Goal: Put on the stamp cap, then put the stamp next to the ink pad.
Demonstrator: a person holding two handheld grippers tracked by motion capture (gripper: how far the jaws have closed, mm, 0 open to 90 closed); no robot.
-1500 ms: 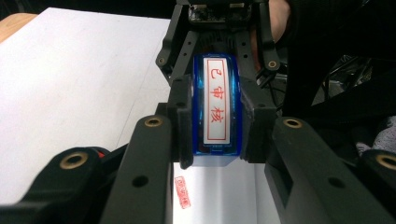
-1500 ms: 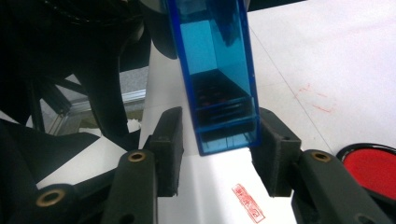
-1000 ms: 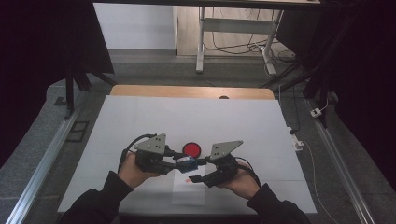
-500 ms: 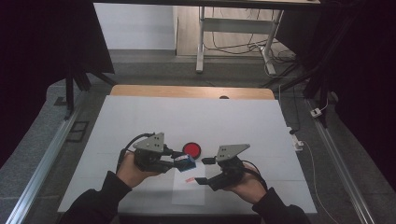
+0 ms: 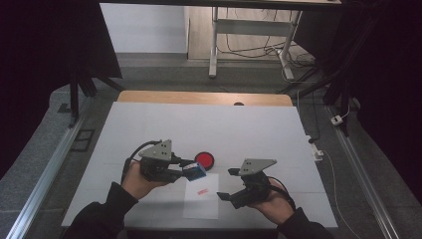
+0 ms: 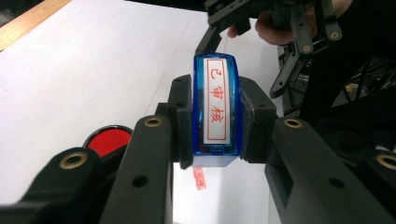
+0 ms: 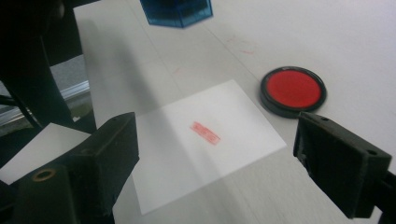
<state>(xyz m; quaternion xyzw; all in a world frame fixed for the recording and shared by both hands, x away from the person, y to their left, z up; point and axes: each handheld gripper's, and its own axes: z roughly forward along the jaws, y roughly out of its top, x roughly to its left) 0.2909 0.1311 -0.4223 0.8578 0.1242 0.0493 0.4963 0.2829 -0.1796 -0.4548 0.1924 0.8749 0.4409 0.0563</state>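
My left gripper (image 5: 191,170) is shut on a blue stamp (image 5: 195,171), held just above the table; its white face with red characters (image 6: 217,100) points away from the camera. Beneath and in front of it lies a white paper slip (image 5: 201,199) bearing a red stamp mark (image 5: 202,191). A round red ink pad (image 5: 204,159) sits just beyond the slip. My right gripper (image 5: 227,183) stands right of the slip, its jaws just having been opening, with nothing between them. In the right gripper view the slip (image 7: 233,154), the mark (image 7: 205,132) and the pad (image 7: 293,89) lie ahead.
The white table top (image 5: 149,129) has a wooden strip (image 5: 204,98) along its far edge. Metal rails (image 5: 47,174) run down both sides. A cable and a plug (image 5: 313,147) hang at the right edge. Desk legs (image 5: 214,45) stand beyond.
My right gripper has drawn away to the right, off the stamp, and its jaws have spread wider. The left gripper has kept still with the stamp in it.
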